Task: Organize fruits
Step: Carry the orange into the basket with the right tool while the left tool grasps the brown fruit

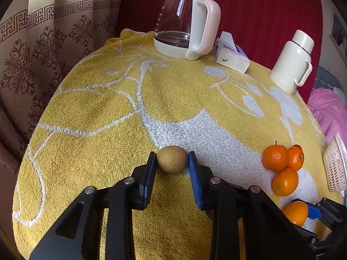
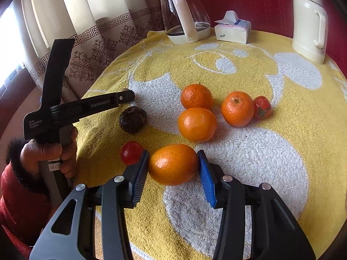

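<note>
Left claw (image 1: 172, 160): clamped on a brown kiwi (image 1: 172, 159), pads touching both its sides, low over the yellow-towelled surface (image 1: 108, 112).
Right claw (image 2: 173, 165): closed around an orange (image 2: 173, 164), long axis lying across the pads.
Landmark: white basket (image 1: 335, 166), at the surface's edge just beyond the orange cluster (image 1: 282, 162).
Key relation: basket lies right of the kiwi; right claw clearly nearer, likely first to drop.
Loose fruit: red tomato (image 2: 131, 152) beside the held orange, dark fruit (image 2: 132, 119) farther left.

My right pad hides part of the red fruit (image 2: 130, 152); the basket (image 1: 335, 169) (pink, perforated) is cut off by the frame edge.
</note>
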Action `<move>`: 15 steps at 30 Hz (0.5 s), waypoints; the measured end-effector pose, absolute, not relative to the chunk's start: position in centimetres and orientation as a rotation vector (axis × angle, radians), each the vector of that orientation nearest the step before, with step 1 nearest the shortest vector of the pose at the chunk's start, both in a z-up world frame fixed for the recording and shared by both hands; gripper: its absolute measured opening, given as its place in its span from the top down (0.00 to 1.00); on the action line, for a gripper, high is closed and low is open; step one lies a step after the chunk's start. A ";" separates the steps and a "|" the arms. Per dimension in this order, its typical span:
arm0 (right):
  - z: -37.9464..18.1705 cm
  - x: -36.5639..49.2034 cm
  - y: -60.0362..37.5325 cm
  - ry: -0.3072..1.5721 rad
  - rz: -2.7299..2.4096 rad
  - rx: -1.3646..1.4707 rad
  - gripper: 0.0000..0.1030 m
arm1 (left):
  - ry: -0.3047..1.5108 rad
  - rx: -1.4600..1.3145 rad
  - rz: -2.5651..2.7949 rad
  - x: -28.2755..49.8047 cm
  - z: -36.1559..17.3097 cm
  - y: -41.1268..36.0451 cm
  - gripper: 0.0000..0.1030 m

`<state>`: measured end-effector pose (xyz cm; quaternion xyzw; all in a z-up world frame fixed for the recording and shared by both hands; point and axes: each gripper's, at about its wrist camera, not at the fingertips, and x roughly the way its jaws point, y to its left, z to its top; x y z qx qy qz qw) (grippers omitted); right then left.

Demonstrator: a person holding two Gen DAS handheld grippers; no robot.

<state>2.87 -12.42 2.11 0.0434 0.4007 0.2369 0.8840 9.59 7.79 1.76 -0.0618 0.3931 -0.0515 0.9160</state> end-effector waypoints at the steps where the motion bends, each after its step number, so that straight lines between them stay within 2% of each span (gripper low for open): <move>1: 2.2 2.7 -12.6 0.829 0.491 0.094 0.55 | 0.805 -0.129 -0.106 9.5 1.9 7.8 0.71; 15: 4.0 1.2 -16.1 0.757 0.420 0.141 0.55 | 0.757 -0.108 -0.162 7.7 4.4 5.2 0.71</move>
